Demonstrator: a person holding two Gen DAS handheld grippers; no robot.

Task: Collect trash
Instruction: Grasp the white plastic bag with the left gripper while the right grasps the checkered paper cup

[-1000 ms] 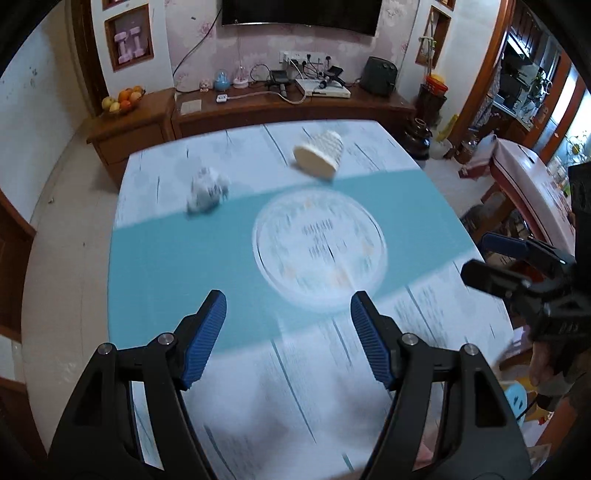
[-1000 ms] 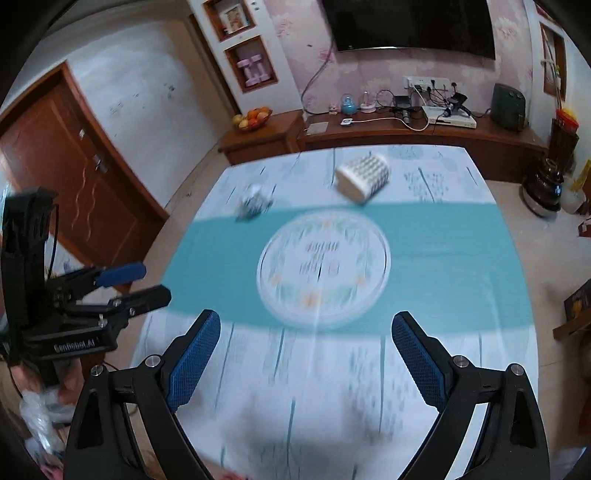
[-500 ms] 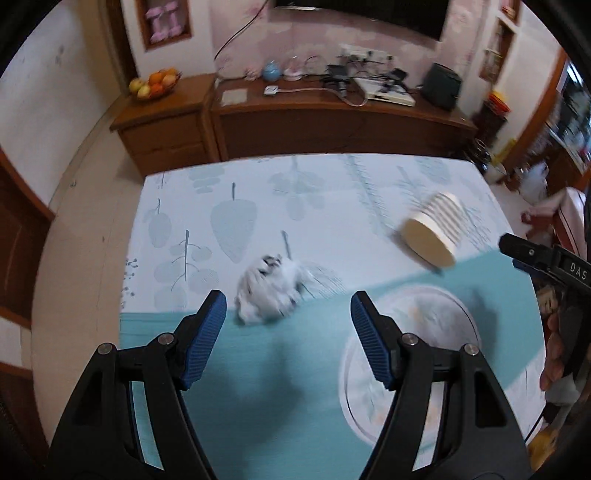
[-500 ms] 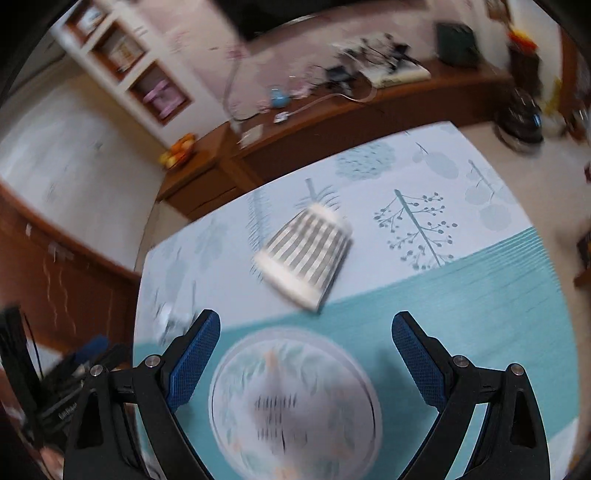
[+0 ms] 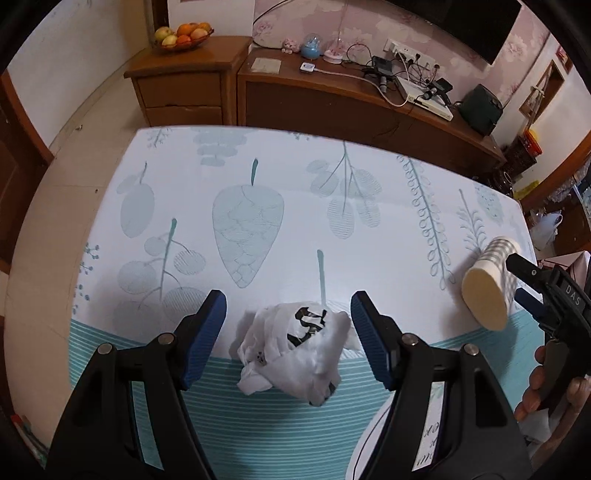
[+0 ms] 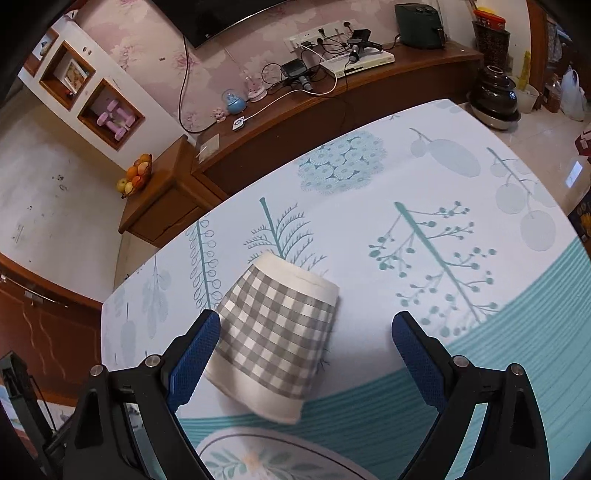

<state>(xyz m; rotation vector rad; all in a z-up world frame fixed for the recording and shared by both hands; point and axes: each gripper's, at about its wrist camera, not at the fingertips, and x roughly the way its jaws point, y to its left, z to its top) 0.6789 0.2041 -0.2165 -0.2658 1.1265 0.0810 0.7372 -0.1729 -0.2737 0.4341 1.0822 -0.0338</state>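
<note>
Both tools have closed in on the desk since half a second ago, each now framing one piece of trash that lay farther ahead before. Seen from the left wrist, the left tool point(image 5: 288, 332) stands spread wide around a crumpled white wad point(image 5: 295, 350) with black print, which lies on the edge between the leaf-patterned white cloth and the teal striped band of the desk point(image 5: 258, 177); neither blue finger point(image 5: 207, 332) touches it. That view alone also shows the right tool point(image 5: 532, 288) from outside, gripped by a hand point(image 5: 543, 387), with its fingers around the paper cup point(image 5: 487, 291) lying on its side. The right wrist view alone shows the cup point(image 6: 277, 339) close up, grey checked, open mouth toward the camera. The right tool point(image 6: 306, 350) is likewise spread wide: its left finger point(image 6: 195, 354) is against or just beside the cup's wall, the other well apart. A wooden sideboard point(image 6: 332, 110) with cables and a fruit bowl point(image 5: 183, 35) stands behind the desk.
</note>
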